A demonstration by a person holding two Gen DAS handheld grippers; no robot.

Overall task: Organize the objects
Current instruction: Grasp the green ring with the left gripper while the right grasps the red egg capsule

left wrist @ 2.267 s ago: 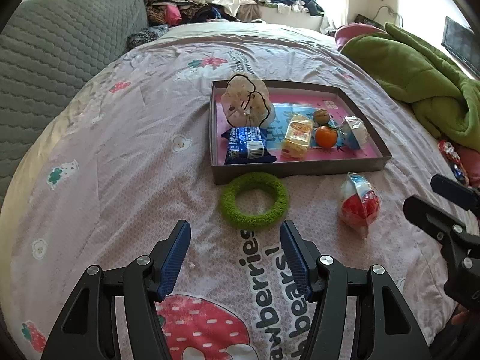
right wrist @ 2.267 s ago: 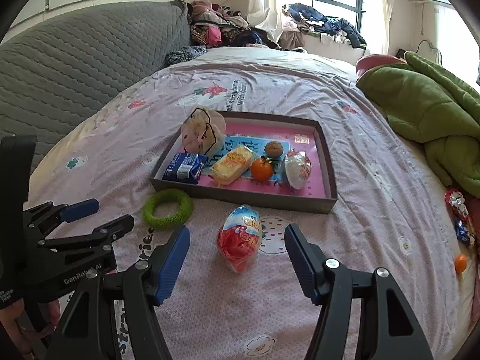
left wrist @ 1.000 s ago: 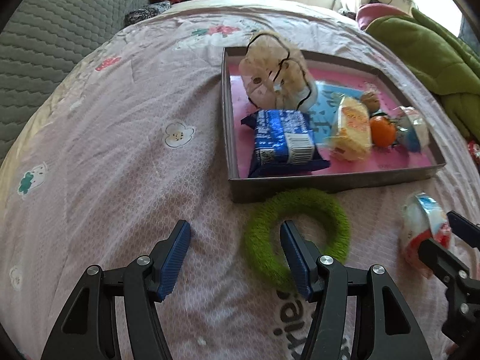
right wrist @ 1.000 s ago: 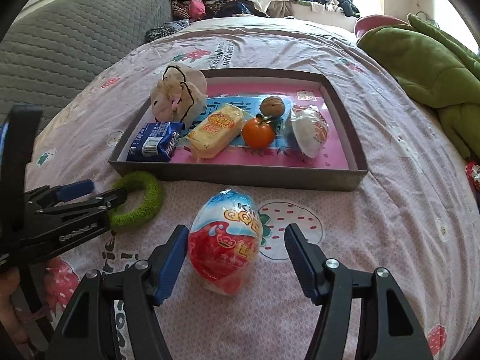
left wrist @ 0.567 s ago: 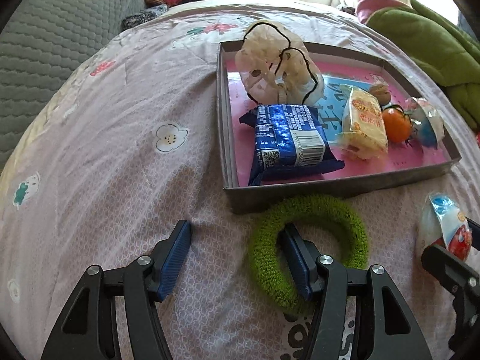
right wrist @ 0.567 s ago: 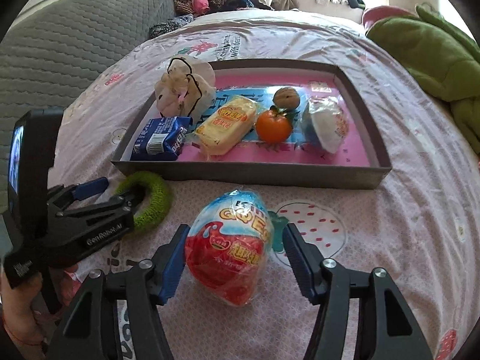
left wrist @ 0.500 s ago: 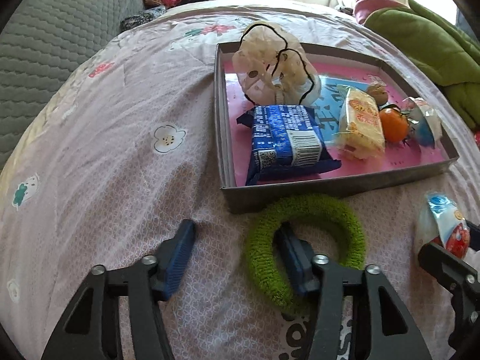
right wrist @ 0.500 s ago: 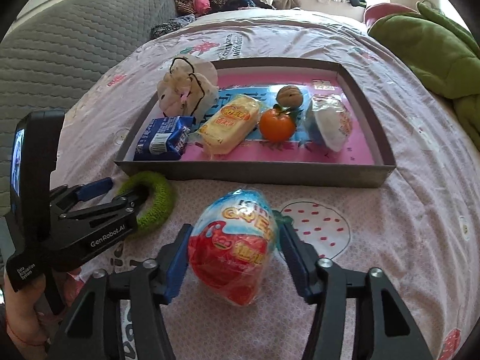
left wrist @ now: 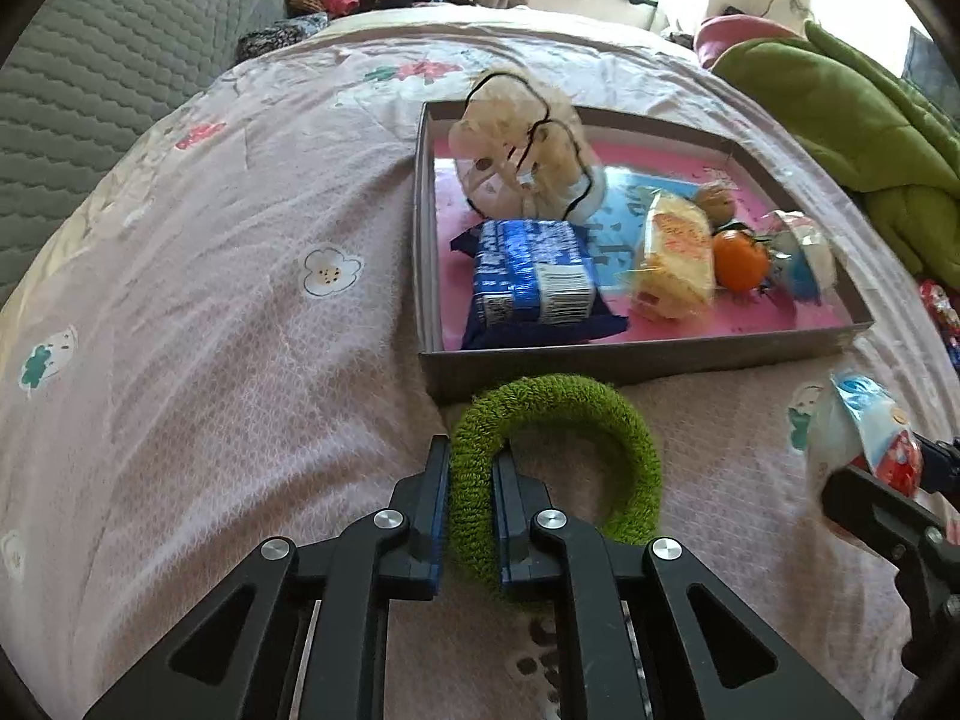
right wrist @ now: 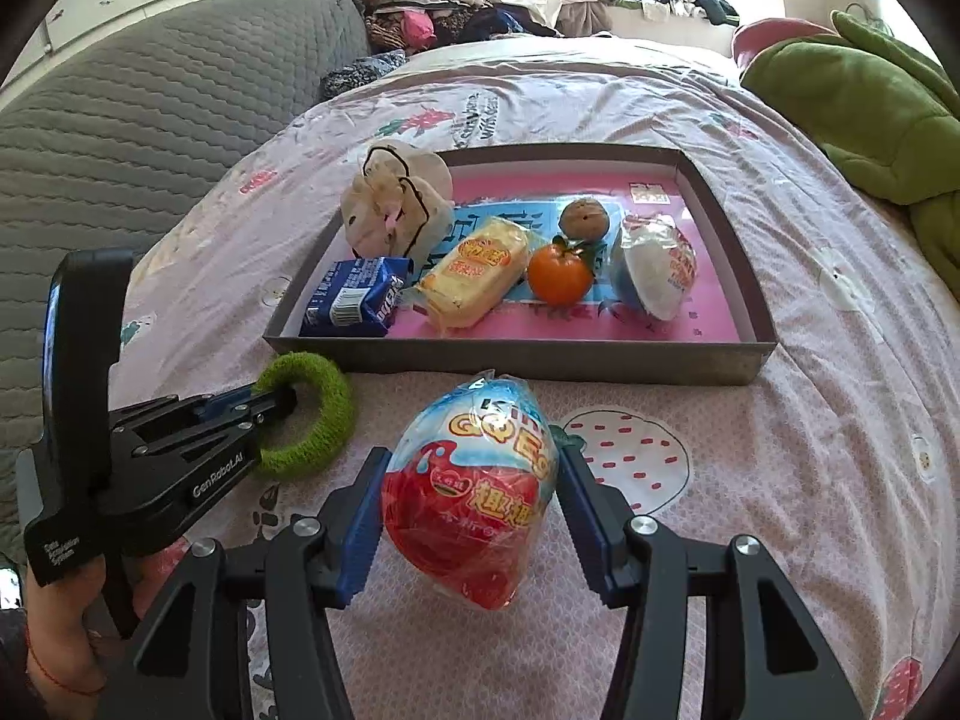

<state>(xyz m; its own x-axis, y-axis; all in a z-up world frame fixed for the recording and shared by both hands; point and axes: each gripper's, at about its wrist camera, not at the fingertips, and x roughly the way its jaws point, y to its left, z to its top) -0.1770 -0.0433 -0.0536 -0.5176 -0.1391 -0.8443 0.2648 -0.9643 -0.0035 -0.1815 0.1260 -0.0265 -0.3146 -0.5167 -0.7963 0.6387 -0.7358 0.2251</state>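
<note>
A fuzzy green ring [left wrist: 630,450] lies on the pink bedsheet just in front of the grey tray [left wrist: 630,357]. My left gripper [left wrist: 471,453] is closing, and its pads squeeze the ring's left side; in the right wrist view the ring [right wrist: 324,414] hangs on the left gripper [right wrist: 282,396]. A red, white and blue wrapped egg toy [right wrist: 474,498] sits between the pads of my right gripper [right wrist: 473,462], both of which press its sides. The tray [right wrist: 510,357] holds a blue packet [right wrist: 354,300], a plush pouch, a yellow snack, an orange, a walnut and another wrapped egg.
A green blanket [right wrist: 870,96] is heaped at the right of the bed. A grey quilted backrest [right wrist: 150,90] runs along the left, with piled clothes beyond. Small wrapped sweets [left wrist: 939,312] lie at the right edge. A hand holds the left gripper's handle.
Both grippers came closer to the tray. The left jaws have closed from wide apart onto the ring's left side. The right jaws have narrowed onto the egg toy.
</note>
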